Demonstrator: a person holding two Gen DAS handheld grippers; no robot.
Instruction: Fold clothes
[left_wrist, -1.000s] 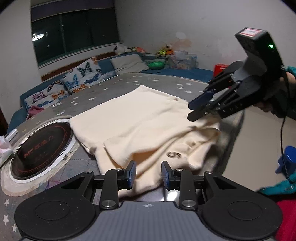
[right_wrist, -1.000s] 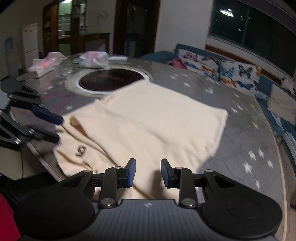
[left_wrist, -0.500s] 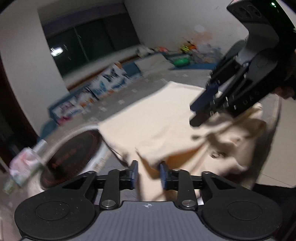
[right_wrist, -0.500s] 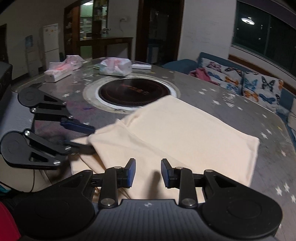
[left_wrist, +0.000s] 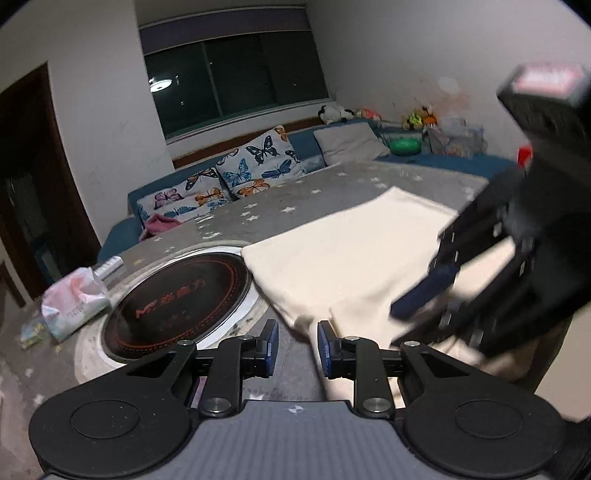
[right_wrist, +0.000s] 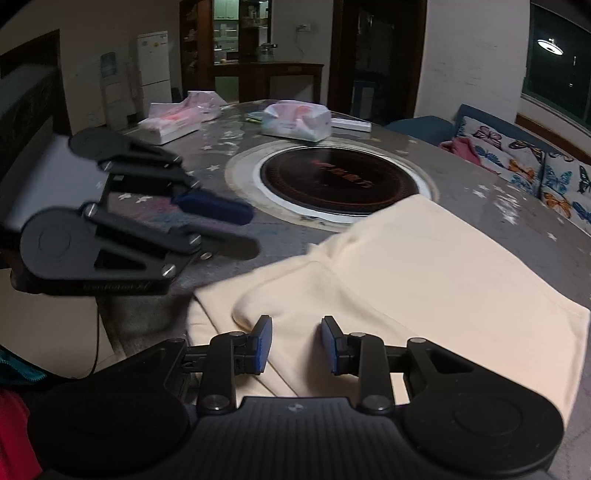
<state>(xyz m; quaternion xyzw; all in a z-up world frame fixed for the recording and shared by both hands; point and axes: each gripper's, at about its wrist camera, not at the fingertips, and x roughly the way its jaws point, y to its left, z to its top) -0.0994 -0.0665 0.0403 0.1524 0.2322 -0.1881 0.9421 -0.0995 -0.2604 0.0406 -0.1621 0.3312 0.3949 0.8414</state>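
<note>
A cream garment (left_wrist: 343, 251) lies partly folded on the grey star-patterned table (left_wrist: 332, 184); it also shows in the right wrist view (right_wrist: 424, 273). My left gripper (left_wrist: 294, 348) is open and empty, just above the garment's near-left corner. My right gripper (right_wrist: 295, 345) is open and empty, low over a folded flap at the garment's near edge. The right gripper appears blurred at the right of the left wrist view (left_wrist: 436, 299). The left gripper appears at the left of the right wrist view (right_wrist: 236, 229), off the cloth.
A round black induction hob (left_wrist: 177, 295) is set in the table beside the garment; it also shows in the right wrist view (right_wrist: 340, 181). Tissue packs (right_wrist: 295, 120) lie beyond it. A sofa with butterfly cushions (left_wrist: 236, 177) stands behind the table.
The left gripper let go of the cloth and swung left toward the hob. The right gripper dropped lower over the garment's near flap. The cloth settled flatter on the table.
</note>
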